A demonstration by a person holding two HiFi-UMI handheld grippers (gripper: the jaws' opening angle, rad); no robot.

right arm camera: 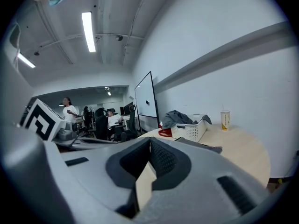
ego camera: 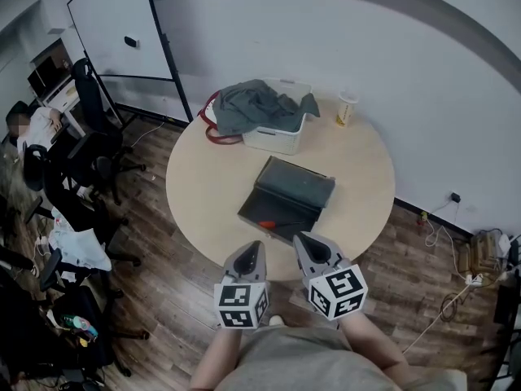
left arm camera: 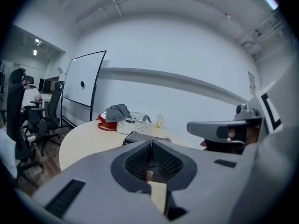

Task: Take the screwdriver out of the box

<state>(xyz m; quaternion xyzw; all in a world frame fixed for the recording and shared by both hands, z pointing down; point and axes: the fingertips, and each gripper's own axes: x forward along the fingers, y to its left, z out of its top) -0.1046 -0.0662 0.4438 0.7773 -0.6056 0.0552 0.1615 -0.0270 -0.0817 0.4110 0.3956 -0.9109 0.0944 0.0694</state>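
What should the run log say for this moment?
stage: pre-grasp | left gripper: shut, empty | right gripper: shut, empty | screwdriver: lying in open box, untouched | both grippers at table's near edge

Box point(ego camera: 298, 183) open w/ screwdriver point(ego camera: 266, 224) inside

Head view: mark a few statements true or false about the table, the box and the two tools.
1. The box on the round table lies open. True.
2. The right tool holds the screwdriver. False: the screwdriver lies in the box, and the right tool is shut on nothing at the table's near edge.
3. The white basket holds grey cloth. True.
4. The cup stands inside the basket. False: it stands on the table to the basket's right, apart from it.
5. The left tool is shut with nothing in it. True.
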